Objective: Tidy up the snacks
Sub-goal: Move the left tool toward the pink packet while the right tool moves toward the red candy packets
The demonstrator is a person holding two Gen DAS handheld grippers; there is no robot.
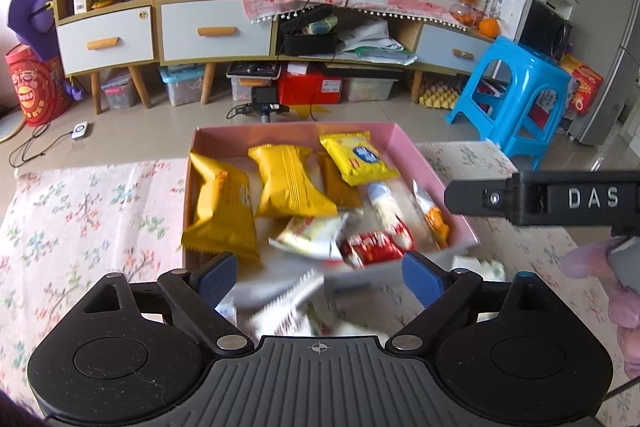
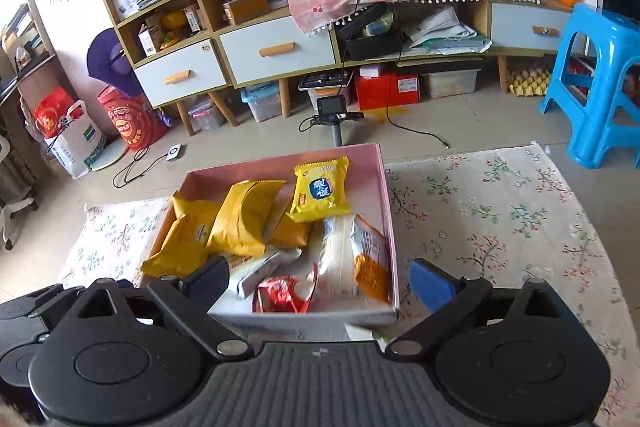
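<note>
Right now I have both sets of tongs spread wide and holding nothing: the left tongs [image 1: 320, 277] hang over the near edge of the pink box [image 1: 424, 155], and the right tongs [image 2: 320, 285] straddle its near right corner, with its fingers clear of the wall. No earlier view is on hand, so I judge the step from the layout alone: this looks like the gap between drops, most snacks already in the box. Nearest me, on the desk [image 1: 92, 211] just short of the box, lie a few blurred white packets [image 1: 292, 303], and one pale wrapper [image 1: 478, 265] sits beside the box's right corner; those look like what remains. My next move would call for lowering onto one of them and closing across its narrow side, though the blur hides its exact lie. Inside the box, the red packet [image 2: 284, 293] sits at the front, the long clear-and-orange bag [image 2: 360, 259] runs front to back along the right wall, the big yellow pouches [image 2: 244, 219] lean with their long axes roughly front to back, and the small yellow pack with the blue label [image 2: 320, 193] lies flat at the far end.
</note>
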